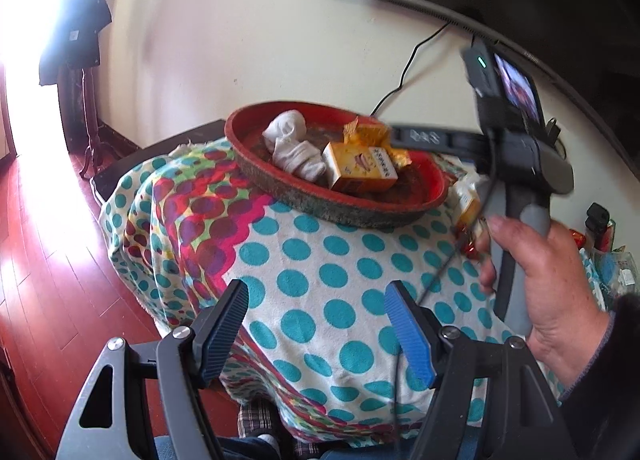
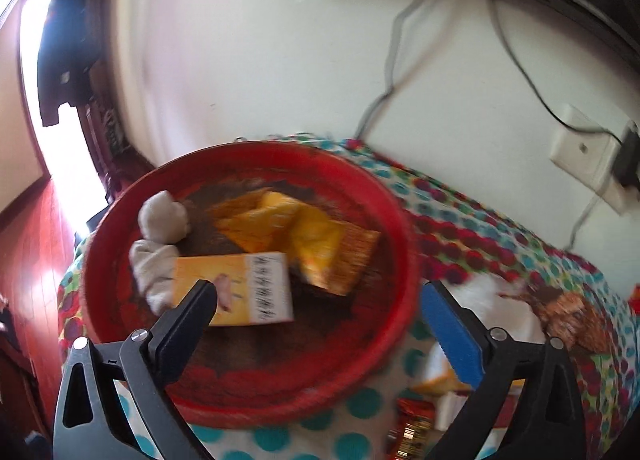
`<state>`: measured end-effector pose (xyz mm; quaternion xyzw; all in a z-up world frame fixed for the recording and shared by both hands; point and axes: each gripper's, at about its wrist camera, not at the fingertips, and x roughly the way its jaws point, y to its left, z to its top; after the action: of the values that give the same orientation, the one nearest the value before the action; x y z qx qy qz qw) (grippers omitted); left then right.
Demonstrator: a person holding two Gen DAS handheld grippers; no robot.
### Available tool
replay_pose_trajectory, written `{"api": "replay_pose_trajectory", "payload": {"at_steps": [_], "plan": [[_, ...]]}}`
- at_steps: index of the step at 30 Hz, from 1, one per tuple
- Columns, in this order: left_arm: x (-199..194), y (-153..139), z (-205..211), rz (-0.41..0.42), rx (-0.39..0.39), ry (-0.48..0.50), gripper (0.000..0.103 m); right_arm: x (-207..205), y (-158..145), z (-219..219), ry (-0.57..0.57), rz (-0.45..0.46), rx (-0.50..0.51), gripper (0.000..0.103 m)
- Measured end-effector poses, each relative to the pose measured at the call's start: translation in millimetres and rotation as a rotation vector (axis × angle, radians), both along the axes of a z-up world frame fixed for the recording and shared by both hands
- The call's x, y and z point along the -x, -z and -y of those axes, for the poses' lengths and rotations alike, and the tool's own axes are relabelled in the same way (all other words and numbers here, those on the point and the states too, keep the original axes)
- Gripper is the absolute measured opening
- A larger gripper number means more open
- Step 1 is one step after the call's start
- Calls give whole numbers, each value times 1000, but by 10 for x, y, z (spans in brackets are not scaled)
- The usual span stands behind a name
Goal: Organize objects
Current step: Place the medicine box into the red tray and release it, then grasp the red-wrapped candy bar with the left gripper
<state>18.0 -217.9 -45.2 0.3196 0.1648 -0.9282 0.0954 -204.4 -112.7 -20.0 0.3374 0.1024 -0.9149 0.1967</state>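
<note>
On a table draped in a dotted cloth (image 1: 320,260), a red bowl (image 1: 256,175) is set near the wall, and three things are held in it: a rolled white sock (image 1: 296,147) at the left, a yellow box (image 1: 360,171) lying on its side just beside the sock, and a torn yellow wrapper (image 1: 372,133) behind the box. From the right wrist view the box (image 2: 240,288) is seen touching the sock (image 2: 160,244), with the wrapper (image 2: 304,240) spread across the middle of the bowl (image 2: 372,195). The right gripper (image 2: 320,308) is held above the near rim of the bowl with its jaws spread wide; nothing is gripped, and the box lies free beyond the black finger. The left gripper (image 1: 316,324) is held low over the cloth, well short of the bowl, its jaws parted and nothing caught between them. The right tool's handle is clasped by a hand (image 1: 548,280) at the right of the left wrist view. More packets are left on the cloth beside the bowl: a red-and-gold wrapper (image 2: 412,424) and a white-and-yellow one (image 2: 448,384), both blurred. A wall socket (image 2: 588,155) with a plug in it is mounted above the far edge of the cloth (image 2: 480,219).
</note>
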Motion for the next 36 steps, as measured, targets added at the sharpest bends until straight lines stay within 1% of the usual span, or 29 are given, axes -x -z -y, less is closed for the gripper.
{"api": "replay_pose_trajectory", "payload": {"at_steps": [1, 4, 5, 6, 7, 9, 10, 12, 14, 16, 17, 19, 20, 22, 25, 28, 30, 33, 34, 36], "plan": [[-26, -33, 3, -22, -6, -2, 73, 18, -2, -156, 34, 1, 0, 102], [-168, -192, 80, -142, -65, -20, 73, 98, 20, -638, 117, 8, 1, 102], [-241, -257, 106, -201, -75, -29, 75, 120, 39, -792, 146, 10, -4, 102], [-273, -295, 111, -227, -68, -38, 77, 133, 75, -971, 180, 11, -10, 102], [-282, -317, 106, -236, -55, -47, 79, 138, 112, -1155, 214, 10, -14, 102], [-228, -297, 68, -206, -20, -49, 80, 150, 197, -1493, 275, 16, -16, 102], [-184, -264, 47, -177, -15, -39, 80, 159, 254, -1667, 302, 26, -17, 102], [-103, -190, -17, -123, -14, -19, 80, 155, 321, -1983, 331, 30, 18, 103], [-83, -162, -118, -111, 6, 12, 80, 181, 382, -2204, 380, 53, -1, 103], [-49, -127, -259, -98, 53, 55, 80, 121, 351, -2425, 376, 47, 66, 103], [-25, -100, -365, -91, 84, 74, 80, 104, 344, -2495, 377, 37, 68, 103], [32, -21, -520, -73, 107, 116, 80, 128, 408, -2599, 394, 50, 28, 103], [80, 24, -613, -54, 119, 139, 80, 143, 450, -2663, 402, 60, 29, 103], [211, 100, -824, -13, 141, 189, 80, 123, 483, -2833, 420, 83, 95, 103], [478, 153, -1066, 41, 141, 251, 80, 107, 496, -3044, 457, 88, 202, 103], [887, 160, -1326, 101, 123, 301, 80, 107, 528, -3138, 460, 110, 260, 103], [1106, 175, -1495, 112, 154, 329, 80, 101, 535, -3185, 480, 115, 280, 103], [1436, 272, -1702, 155, 204, 367, 79, 92, 535, -3212, 468, 115, 309, 103], [1544, 317, -1734, 170, 210, 363, 79, 96, 539, -3226, 464, 115, 316, 103], [1657, 339, -1737, 173, 206, 346, 77, 89, 540, -3241, 462, 114, 328, 103]]}}
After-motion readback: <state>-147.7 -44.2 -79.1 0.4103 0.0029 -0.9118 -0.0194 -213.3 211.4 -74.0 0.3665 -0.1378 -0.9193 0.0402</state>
